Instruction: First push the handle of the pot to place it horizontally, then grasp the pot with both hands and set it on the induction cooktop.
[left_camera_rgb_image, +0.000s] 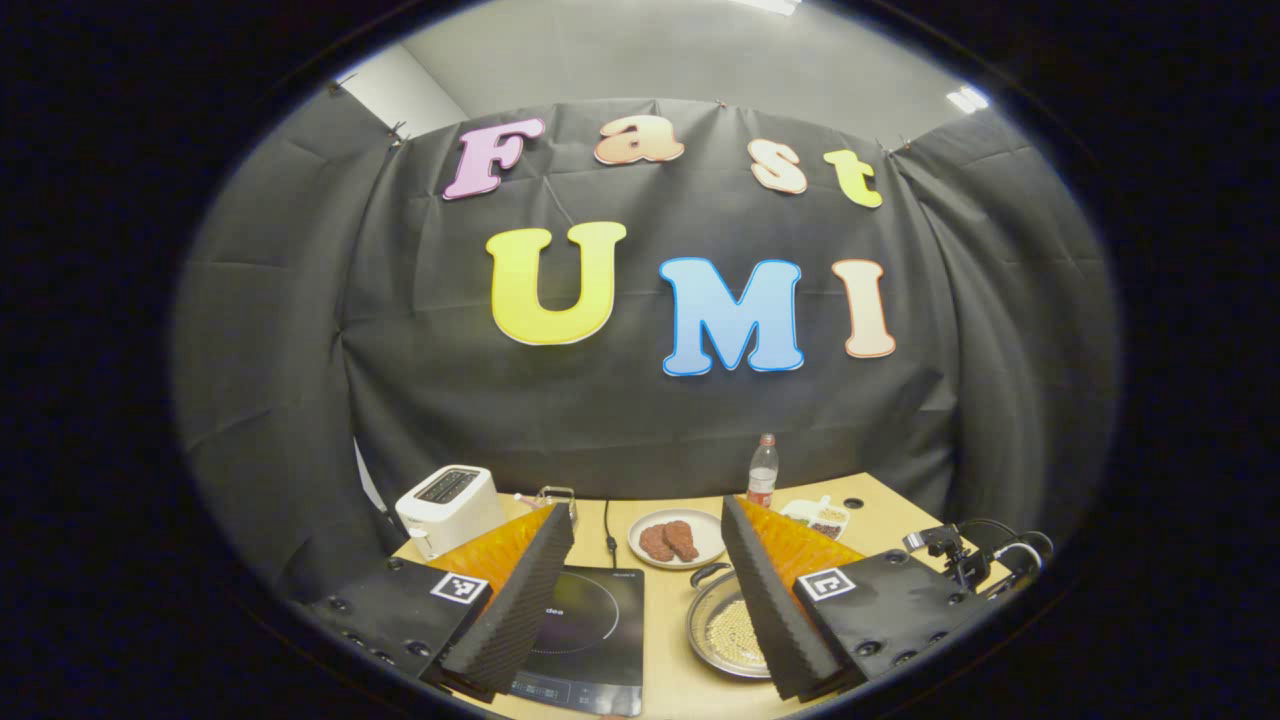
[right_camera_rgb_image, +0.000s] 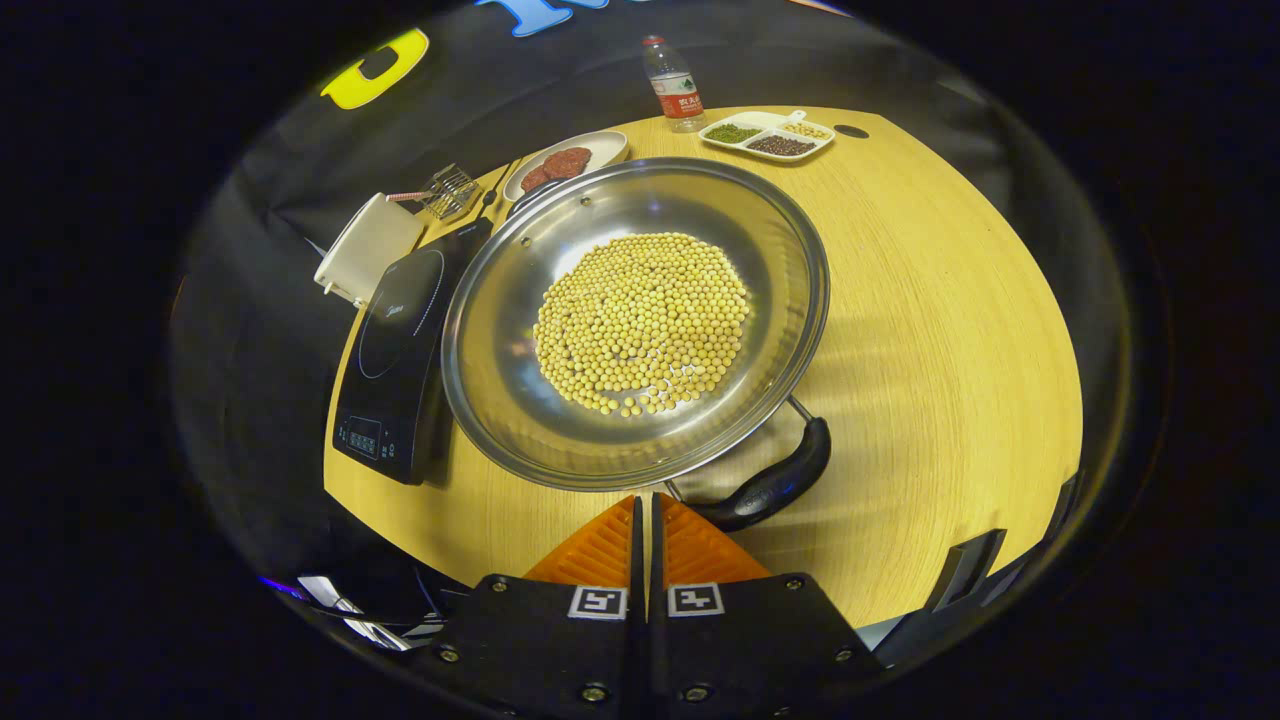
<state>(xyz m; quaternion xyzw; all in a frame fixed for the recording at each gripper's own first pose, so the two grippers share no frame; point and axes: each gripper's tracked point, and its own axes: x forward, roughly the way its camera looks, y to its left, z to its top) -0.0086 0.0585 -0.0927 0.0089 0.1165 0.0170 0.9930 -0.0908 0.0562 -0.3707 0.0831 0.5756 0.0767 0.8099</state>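
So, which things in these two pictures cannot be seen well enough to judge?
- Pot, left gripper view: the left hand-held gripper hides its right side.
- Pot handle, right gripper view: the right hand-held gripper sits close by it; contact cannot be told.
- Cooktop, right gripper view: the pot's rim overlaps its right edge.
- Tray, right gripper view: contents too small to name.
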